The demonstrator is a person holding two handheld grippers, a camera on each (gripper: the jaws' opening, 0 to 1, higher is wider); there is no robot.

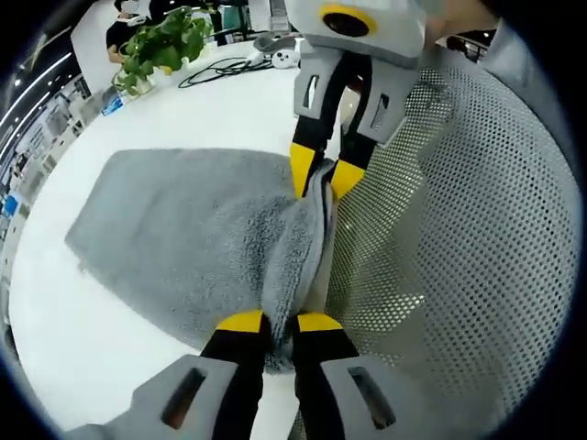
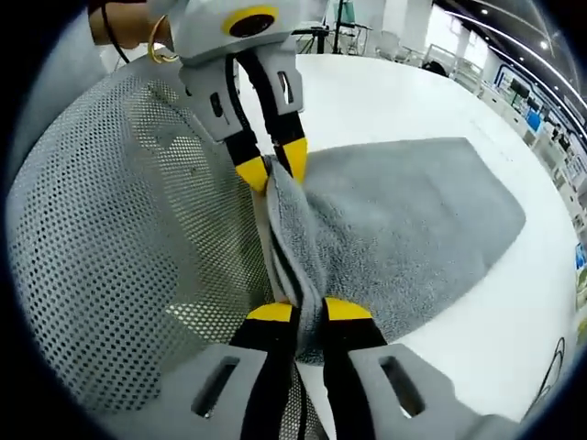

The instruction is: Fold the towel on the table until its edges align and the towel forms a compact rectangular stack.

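Note:
A grey towel [image 1: 183, 229] [image 2: 394, 211] lies spread on the white table [image 1: 83, 339] [image 2: 495, 339]. One of its edges is bunched and pulled taut between the two grippers, near the table's rim. My left gripper [image 1: 280, 323] is shut on one end of that edge, rising from the bottom of the left gripper view. My right gripper [image 2: 307, 312] is shut on the other end. Each shows in the other's view: the right gripper [image 1: 323, 172] reaches in from above, and so does the left gripper [image 2: 272, 165], both pinching the towel's fold.
A grey perforated mesh chair back [image 1: 459, 229] [image 2: 119, 229] stands just beyond the table's edge, beside the held towel edge. A potted green plant [image 1: 160, 46] and black cables [image 1: 220, 69] sit at the table's far side. A hand [image 2: 138, 37] shows behind the left gripper.

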